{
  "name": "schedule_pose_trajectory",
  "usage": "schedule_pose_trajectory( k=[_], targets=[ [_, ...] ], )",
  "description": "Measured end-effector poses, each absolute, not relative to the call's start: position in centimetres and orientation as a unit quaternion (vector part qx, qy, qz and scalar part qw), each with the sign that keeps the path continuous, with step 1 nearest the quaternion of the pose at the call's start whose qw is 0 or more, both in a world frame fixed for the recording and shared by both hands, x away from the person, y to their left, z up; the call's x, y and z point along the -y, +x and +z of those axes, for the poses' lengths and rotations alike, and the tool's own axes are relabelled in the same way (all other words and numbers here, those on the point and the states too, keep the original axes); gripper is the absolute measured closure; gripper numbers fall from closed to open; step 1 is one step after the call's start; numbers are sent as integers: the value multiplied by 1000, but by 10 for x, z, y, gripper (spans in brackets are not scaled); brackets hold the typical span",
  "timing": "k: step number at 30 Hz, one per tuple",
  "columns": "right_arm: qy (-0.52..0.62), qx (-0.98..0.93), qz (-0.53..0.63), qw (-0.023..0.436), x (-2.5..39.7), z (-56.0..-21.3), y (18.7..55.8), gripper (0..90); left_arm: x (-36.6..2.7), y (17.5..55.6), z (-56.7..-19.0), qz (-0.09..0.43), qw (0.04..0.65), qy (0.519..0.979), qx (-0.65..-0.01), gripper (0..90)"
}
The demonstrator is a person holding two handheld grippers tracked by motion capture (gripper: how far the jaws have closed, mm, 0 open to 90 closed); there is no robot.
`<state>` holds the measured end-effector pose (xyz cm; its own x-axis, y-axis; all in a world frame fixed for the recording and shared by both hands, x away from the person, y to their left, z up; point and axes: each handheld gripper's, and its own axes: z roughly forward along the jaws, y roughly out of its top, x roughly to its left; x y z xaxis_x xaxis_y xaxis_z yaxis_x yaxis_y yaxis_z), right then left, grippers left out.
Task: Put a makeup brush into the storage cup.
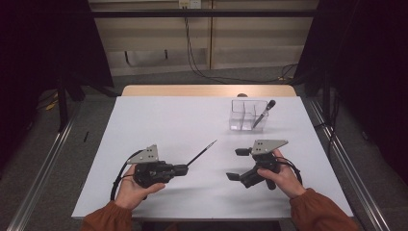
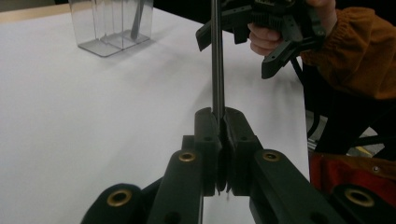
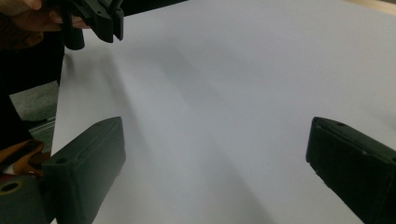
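– What's the left hand-held gripper [image 2: 219, 116] doing?
– Pinching a thin dark brush [image 1: 201, 153] by its handle, held above the desk [image 1: 159, 120], tip toward the clear holder [image 1: 248, 115].
– And the right hand-held gripper [image 1: 238, 163]?
– Jaws spread wide, nothing between them, over the desk's near right.

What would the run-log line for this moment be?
left hand-held gripper: shut on thin black pen | right hand-held gripper: open, empty | clear organizer: holds one pen, far right of table
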<state>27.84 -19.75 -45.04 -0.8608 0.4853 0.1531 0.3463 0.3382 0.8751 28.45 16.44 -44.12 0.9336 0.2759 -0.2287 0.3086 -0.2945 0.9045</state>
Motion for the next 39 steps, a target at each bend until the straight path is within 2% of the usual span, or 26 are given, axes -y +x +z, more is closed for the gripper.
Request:
schedule_pose_trajectory(
  k=[6,10,16,27,39],
  targets=[
    [255,-804,528,96,195,-450,278,43,-163,285,-442,-10,583,793,-178,853],
    [253,-795,543,98,194,-449,278,47,-161,284,-443,-4,593,786,-176,853],
    [233,-791,557,98,190,-447,275,54,-158,283,-443,2,604,778,-172,853],
    [227,-762,603,68,186,-437,275,52,-148,284,-445,-3,607,776,-168,853],
    [227,-752,614,77,172,-429,277,60,-134,288,-445,-6,608,777,-163,853]
  ],
)
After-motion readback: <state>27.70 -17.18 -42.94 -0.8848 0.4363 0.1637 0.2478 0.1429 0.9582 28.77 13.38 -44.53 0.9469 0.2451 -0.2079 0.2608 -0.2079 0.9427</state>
